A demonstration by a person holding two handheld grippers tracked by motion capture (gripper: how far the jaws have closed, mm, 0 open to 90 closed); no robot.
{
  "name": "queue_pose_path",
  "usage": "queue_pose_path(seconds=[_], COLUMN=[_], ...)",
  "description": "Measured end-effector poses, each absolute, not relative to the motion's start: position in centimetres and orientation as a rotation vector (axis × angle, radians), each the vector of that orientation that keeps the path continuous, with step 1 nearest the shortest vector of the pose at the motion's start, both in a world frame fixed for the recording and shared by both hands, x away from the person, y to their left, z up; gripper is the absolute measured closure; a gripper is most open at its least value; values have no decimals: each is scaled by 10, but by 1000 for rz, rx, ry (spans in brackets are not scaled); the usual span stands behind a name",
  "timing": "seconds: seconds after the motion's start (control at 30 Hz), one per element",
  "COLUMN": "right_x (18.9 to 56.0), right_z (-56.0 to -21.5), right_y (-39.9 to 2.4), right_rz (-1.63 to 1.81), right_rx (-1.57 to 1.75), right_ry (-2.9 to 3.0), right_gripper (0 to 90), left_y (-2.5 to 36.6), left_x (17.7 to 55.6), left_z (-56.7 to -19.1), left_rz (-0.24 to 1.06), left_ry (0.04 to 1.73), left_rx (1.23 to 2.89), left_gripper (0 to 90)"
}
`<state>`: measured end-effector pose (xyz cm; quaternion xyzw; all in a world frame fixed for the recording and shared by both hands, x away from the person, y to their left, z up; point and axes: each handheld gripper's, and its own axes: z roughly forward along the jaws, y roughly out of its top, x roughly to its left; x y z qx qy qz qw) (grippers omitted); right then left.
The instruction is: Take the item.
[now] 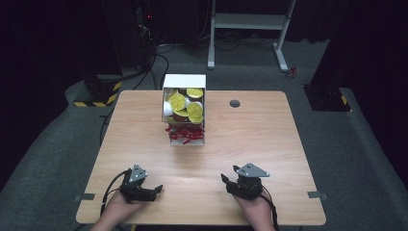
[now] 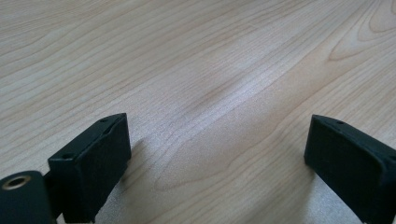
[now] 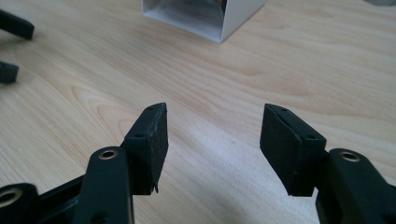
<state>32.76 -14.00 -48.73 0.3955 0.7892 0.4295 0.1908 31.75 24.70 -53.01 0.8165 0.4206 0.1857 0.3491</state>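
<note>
A white box lies open in the far middle of the wooden table. It holds several round yellow-green pieces and a heap of small red pieces. My left gripper rests near the front left edge, pointing right; its jaws stand wide open over bare wood. At the front right, my right gripper points toward the box. Its jaws are open with nothing between them. The box's white wall shows beyond them, and the left gripper's jaw tips at the far left.
A round grommet hole sits right of the box. Grey tape tabs mark both front edges. A white desk frame and black stands with yellow-black bases stand on the floor beyond the table.
</note>
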Motion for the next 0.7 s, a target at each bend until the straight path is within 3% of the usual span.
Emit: queue_pose_path(seconds=[0.07,0.47,0.63,0.7], right_x=[327,342,347,350], right_z=[-485,-490,-488,-487], right_y=[-139,-134,-130,-127], right_rz=[1232,1164,1156,1154], right_rx=[1092,1088,1087,1100], right_ry=[2209,2214,2187,2178], right_gripper=[500,504,545,602], left_y=[247,247,247,247], left_x=[317,318,318,318], left_z=[-530,-530,-530,-530], left_rz=[480,483,480,483], left_ry=[1090,1091,1093,1091], left_rx=[2116,2118,2115,2117], left_gripper=[78,80,79,79])
